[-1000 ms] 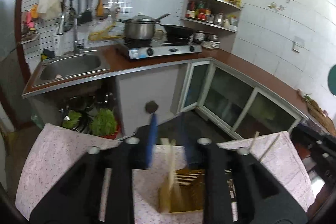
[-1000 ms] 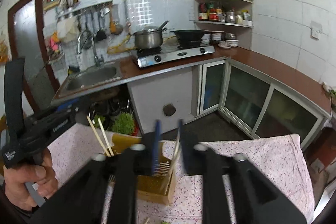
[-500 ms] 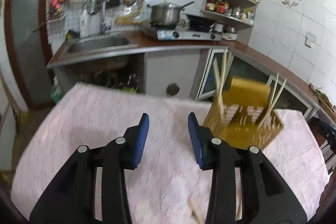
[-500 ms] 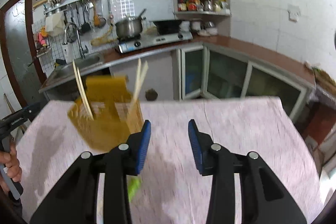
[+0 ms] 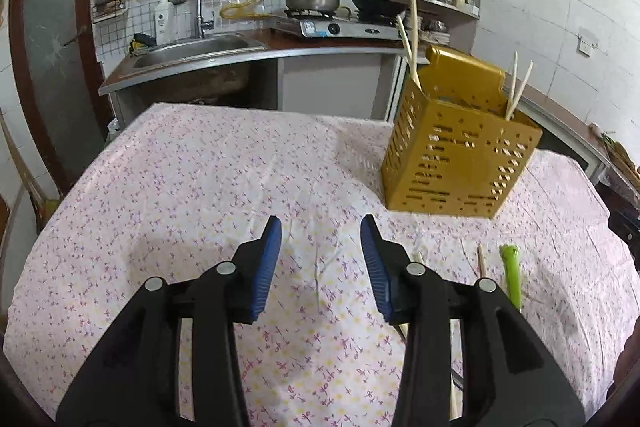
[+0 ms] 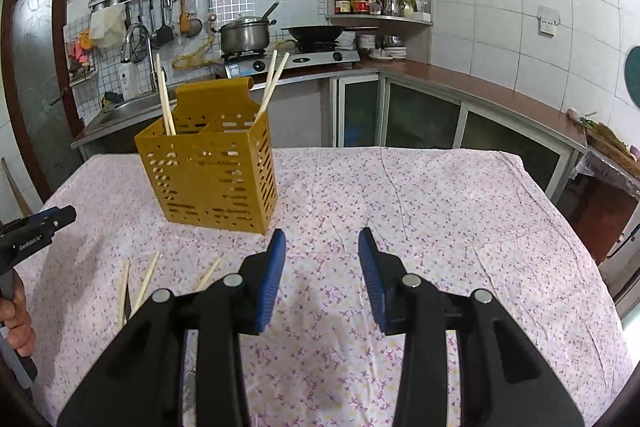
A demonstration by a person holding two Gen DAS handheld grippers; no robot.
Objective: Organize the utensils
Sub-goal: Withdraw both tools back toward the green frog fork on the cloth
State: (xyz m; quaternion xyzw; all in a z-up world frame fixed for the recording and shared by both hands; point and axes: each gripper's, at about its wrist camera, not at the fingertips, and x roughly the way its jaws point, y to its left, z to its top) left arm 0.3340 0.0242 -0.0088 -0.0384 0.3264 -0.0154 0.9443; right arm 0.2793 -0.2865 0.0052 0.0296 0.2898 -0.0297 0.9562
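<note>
My left gripper (image 5: 320,239) hangs over the flowered cloth of the worktop (image 5: 192,187), its blue-padded jaws apart with nothing between them. A second ago those jaws stood right over the utensil holder with pale chopsticks between them; now they are clear of it. The right gripper (image 6: 322,251) is the same: jaws apart, empty, bare cloth below them, where a second ago they too were over the holder with chopsticks between the pads.

The mustard-yellow utensil holder (image 5: 460,155) stands upright on the cloth, ahead and to the right of my left jaws, ahead and to the left of my right ones (image 6: 212,175). Two pairs of chopsticks lean out of it, one pair in each end compartment (image 6: 165,99) (image 6: 274,83) (four sticks in all, as far as I can see).

Loose chopsticks (image 6: 146,279) lie flat on the cloth, near my left jaws, partly hidden behind the black arms. A bright green utensil handle (image 5: 512,275) lies beside them; its working end is out of sight. In the right wrist view my left hand (image 6: 16,323) shows at the left edge.
</note>
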